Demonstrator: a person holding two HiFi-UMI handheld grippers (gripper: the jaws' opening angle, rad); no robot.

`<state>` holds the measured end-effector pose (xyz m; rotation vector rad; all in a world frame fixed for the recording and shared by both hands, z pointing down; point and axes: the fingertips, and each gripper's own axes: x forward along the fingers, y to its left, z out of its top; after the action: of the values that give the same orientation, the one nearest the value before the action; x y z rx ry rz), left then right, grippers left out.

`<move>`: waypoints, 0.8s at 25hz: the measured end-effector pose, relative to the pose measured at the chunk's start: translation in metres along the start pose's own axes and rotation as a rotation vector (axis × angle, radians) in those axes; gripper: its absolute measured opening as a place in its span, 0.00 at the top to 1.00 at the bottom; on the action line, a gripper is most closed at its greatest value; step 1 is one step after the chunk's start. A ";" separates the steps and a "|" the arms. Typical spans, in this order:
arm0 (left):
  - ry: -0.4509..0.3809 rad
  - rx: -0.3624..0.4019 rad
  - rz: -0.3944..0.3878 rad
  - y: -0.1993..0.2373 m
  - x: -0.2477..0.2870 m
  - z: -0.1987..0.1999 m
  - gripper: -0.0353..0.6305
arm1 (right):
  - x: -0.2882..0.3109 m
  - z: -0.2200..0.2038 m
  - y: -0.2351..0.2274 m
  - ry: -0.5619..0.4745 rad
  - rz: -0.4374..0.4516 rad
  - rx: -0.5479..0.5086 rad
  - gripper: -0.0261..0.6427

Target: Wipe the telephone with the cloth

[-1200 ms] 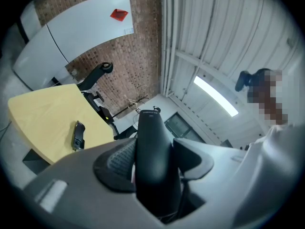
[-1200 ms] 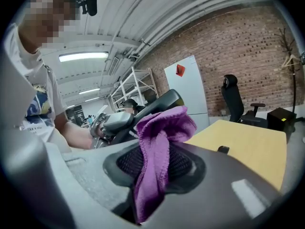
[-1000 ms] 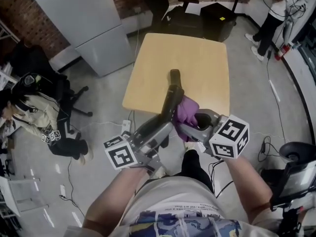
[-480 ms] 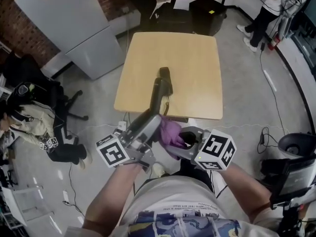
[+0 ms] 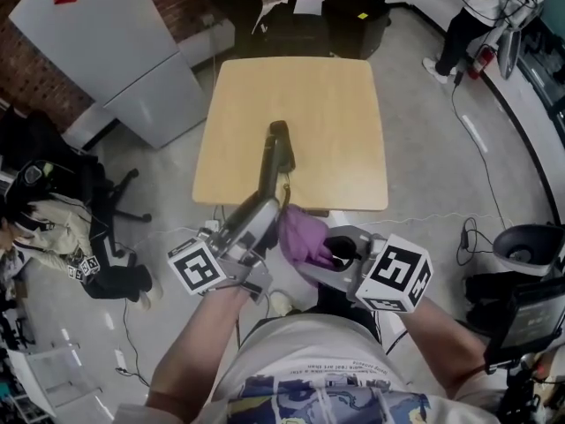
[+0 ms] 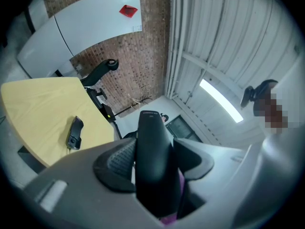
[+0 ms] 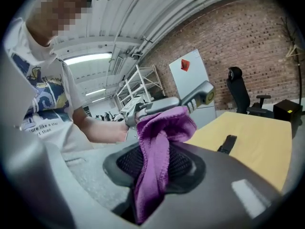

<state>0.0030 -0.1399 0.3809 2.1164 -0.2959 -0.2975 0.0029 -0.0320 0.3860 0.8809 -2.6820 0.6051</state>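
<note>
Firmly, left tool grips handset (right tool clamps cloth).

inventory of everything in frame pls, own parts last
telephone handset: 1, black, clamped in the left tool, sticking out over the table
cloth: 1, purple, pinched in the right tool
small black object: 1, black, lying on the table; cannot tell what it is
table: 1, light wood, ahead of the person
fridge-like cabinet: 1, grey-white with a red tag, left of the table
office chair: 1, black, beyond the table
box: 1, black, beside the chair
bystanders: 2, one seated on the floor at left, one standing at top right
left tool: 1, grey, closed on the handset
right tool: 1, grey, closed on the cloth
</note>
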 end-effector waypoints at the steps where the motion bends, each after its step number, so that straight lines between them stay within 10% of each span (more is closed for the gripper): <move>1: 0.001 0.000 0.002 0.001 0.002 0.000 0.56 | -0.001 0.005 0.001 -0.009 0.003 -0.010 0.80; 20: -0.042 -0.146 -0.080 -0.005 0.021 0.003 0.56 | 0.005 -0.050 -0.016 0.101 -0.020 0.062 0.80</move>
<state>0.0220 -0.1461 0.3734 1.9826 -0.2075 -0.3988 0.0138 -0.0233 0.4364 0.8684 -2.5740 0.7120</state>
